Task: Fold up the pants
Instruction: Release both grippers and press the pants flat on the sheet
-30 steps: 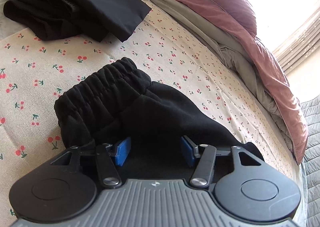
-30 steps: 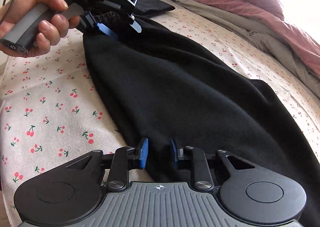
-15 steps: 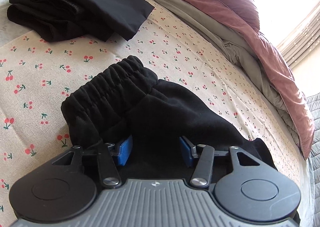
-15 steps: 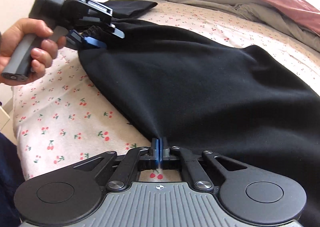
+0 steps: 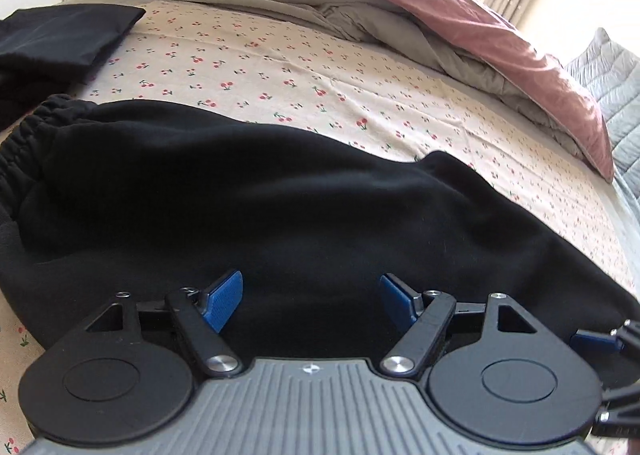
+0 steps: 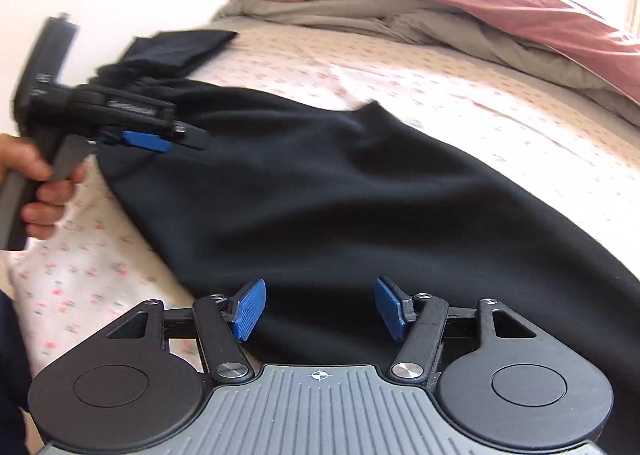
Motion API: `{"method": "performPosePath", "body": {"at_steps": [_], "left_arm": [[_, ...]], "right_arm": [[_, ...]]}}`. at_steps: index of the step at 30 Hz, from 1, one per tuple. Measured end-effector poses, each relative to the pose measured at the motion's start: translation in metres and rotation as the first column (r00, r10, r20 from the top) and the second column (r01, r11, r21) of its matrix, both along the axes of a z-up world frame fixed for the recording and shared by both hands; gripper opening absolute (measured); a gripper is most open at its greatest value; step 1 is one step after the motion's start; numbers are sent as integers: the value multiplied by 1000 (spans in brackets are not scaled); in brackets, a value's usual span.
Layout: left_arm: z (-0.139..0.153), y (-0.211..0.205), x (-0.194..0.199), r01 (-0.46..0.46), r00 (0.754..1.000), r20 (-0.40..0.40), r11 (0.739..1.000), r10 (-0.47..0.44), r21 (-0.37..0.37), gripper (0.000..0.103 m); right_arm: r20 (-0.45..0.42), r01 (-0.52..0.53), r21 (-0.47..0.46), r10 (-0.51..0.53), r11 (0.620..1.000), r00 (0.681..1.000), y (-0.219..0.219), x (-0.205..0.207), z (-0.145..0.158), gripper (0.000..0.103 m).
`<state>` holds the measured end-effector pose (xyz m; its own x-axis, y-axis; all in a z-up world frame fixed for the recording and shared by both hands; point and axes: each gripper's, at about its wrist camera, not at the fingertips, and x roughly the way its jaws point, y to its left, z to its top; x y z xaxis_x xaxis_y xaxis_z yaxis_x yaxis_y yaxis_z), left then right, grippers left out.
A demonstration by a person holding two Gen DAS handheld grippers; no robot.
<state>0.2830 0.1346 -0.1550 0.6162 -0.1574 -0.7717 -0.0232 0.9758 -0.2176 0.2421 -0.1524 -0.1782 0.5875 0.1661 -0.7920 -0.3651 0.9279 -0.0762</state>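
Note:
Black sweatpants [image 5: 280, 195] lie flat across the cherry-print bed sheet [image 5: 320, 75], elastic waistband [image 5: 24, 135] at the left. My left gripper [image 5: 312, 299] is open, its blue pads over the near edge of the pants, holding nothing. My right gripper [image 6: 316, 309] is open too, above the pants' near edge [image 6: 320, 215]. In the right wrist view the left gripper [image 6: 160, 139] shows at the left near the waistband, held by a hand. A right gripper pad [image 5: 592, 341] shows at the far right of the left wrist view.
A folded black garment [image 5: 60, 39] lies on the sheet at the far left, also in the right wrist view [image 6: 180, 49]. A bunched pink and grey duvet [image 5: 440, 15] runs along the far side. A grey quilt [image 5: 612, 87] is at the right.
My right gripper, shut on the pants' edge half a second ago, has opened and let go. My left gripper swung right along the pants, still open. The pants now lie spread out flatter.

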Motion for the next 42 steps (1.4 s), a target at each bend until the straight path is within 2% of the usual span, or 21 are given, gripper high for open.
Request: {"method": "performPosePath", "body": {"at_steps": [2, 3, 4, 7, 9, 10, 11, 12, 13, 16, 18, 20, 22, 23, 25, 27, 29, 34, 38, 39, 42], "left_arm": [[-7, -10, 2, 37, 999, -35, 995, -34, 90, 87], [-10, -14, 2, 51, 998, -44, 991, -46, 127, 87], [-12, -15, 3, 53, 998, -44, 987, -47, 151, 88], [-14, -16, 3, 57, 998, -37, 983, -52, 174, 90], [-14, -18, 3, 60, 998, -32, 981, -55, 187, 91], [-14, -18, 3, 60, 998, -32, 979, -55, 193, 91], [-13, -22, -1, 57, 998, -33, 978, -51, 198, 92], [-13, -23, 0, 56, 998, -39, 978, -49, 202, 93], [-13, -24, 1, 59, 998, -49, 978, -50, 202, 94], [-9, -21, 2, 55, 997, -68, 982, -44, 180, 95], [-3, -19, -4, 30, 999, -32, 992, -27, 120, 94], [7, -28, -11, 90, 994, 51, 994, -94, 69, 92], [14, -50, -21, 168, 974, 122, 973, -188, 156, 92], [12, -61, -24, 204, 964, 129, 959, -232, 198, 92], [2, -77, -24, 275, 953, 71, 940, -294, 204, 92], [-15, -85, -17, 306, 952, -35, 934, -305, 186, 93], [-19, -94, -22, 323, 945, -28, 912, -327, 253, 96], [-17, -80, -20, 320, 947, -48, 923, -318, 215, 96], [-15, -73, -27, 311, 948, -9, 924, -317, 221, 93], [-12, -70, -28, 292, 953, 6, 927, -302, 238, 93], [-4, -57, -24, 203, 972, 55, 935, -228, 292, 93]], "right_arm": [[-8, 70, -59, -71, 996, 997, -38, 6, -16, 63], [-3, 100, 1, -100, 995, 995, -63, 6, -19, 67], [-21, 118, 51, -117, 992, 993, -84, 6, -19, 66], [25, 171, -6, -171, 985, 985, -120, 7, -7, 63], [46, 277, -60, -274, 959, 961, -146, 12, -8, 63], [54, 340, -77, -336, 937, 940, -161, 15, -11, 69], [54, 385, -60, -382, 921, 923, -175, 17, -12, 77], [55, 424, -53, -422, 904, 905, -186, 19, -13, 93], [59, 446, -51, -443, 893, 894, -193, 19, -13, 98], [124, 498, -72, -488, 864, 864, -198, 16, -3, 98], [167, 534, -65, -519, 843, 839, -195, 8, 10, 96], [132, 482, 58, -485, 875, 865, -195, -6, 24, 96], [55, 418, 129, -427, 899, 902, -190, -12, 27, 96], [36, 405, 116, -411, 907, 911, -185, -14, 26, 96], [1, 399, 52, -400, 915, 917, -179, -14, 14, 96], [-38, 444, -31, -445, 895, 895, -192, -6, -6, 96], [-31, 435, 18, -435, 900, 900, -209, -3, -16, 101], [43, 458, -16, -457, 889, 889, -213, 0, -17, 101], [111, 602, -31, -596, 798, 795, -212, 2, 0, 100], [120, 591, 2, -587, 806, 800, -208, 0, 6, 100], [92, 459, 19, -459, 888, 884, -179, -2, 11, 100]]}}
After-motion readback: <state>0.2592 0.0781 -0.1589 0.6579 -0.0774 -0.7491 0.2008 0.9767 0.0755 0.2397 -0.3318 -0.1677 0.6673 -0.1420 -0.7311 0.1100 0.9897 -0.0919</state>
